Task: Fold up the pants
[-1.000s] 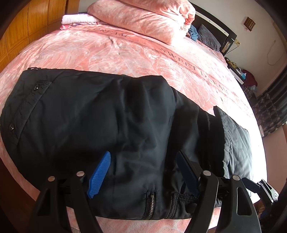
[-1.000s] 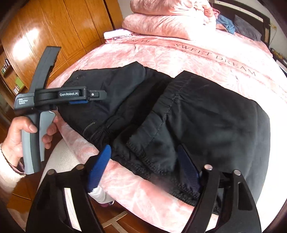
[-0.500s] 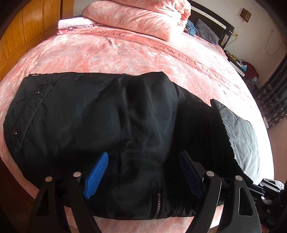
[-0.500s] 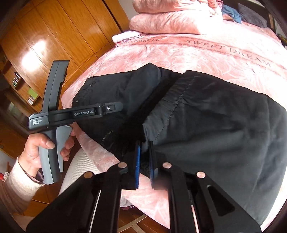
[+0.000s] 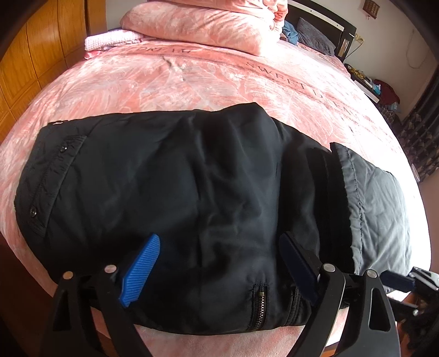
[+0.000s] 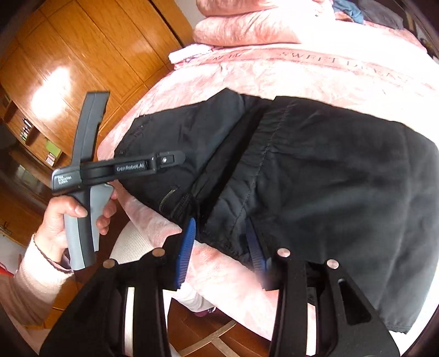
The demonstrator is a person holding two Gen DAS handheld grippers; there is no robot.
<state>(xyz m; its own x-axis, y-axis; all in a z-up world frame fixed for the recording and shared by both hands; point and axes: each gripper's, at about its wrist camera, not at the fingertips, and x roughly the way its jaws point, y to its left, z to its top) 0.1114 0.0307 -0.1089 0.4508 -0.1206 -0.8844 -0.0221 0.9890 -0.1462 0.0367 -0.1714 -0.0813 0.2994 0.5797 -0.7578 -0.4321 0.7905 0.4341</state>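
Black pants (image 5: 208,175) lie folded across the near edge of the pink bed (image 5: 219,79), waistband with snaps at the left, zipper at the front edge. The greyer leg hem layer (image 5: 376,208) lies on top at the right. My left gripper (image 5: 219,263) hovers over the pants' front edge; its jaws are opening wide and the pads press on nothing. In the right wrist view my right gripper (image 6: 221,247) stands at the hem corner (image 6: 219,236). Its jaws are opening with the corner between them, and the pads are off the cloth. A hand (image 6: 68,217) holds the left gripper's handle.
Folded pink quilts (image 5: 208,24) and a white towel (image 5: 109,41) sit at the bed's far end. A wooden wardrobe (image 6: 82,55) stands to the left. Wooden floor and the person's light-clad leg (image 6: 134,241) are below the bed's edge.
The right gripper's jaws closed on the hem corner half a second ago and have since parted. The left gripper's jaws have widened a little. The pants lie flat as before.
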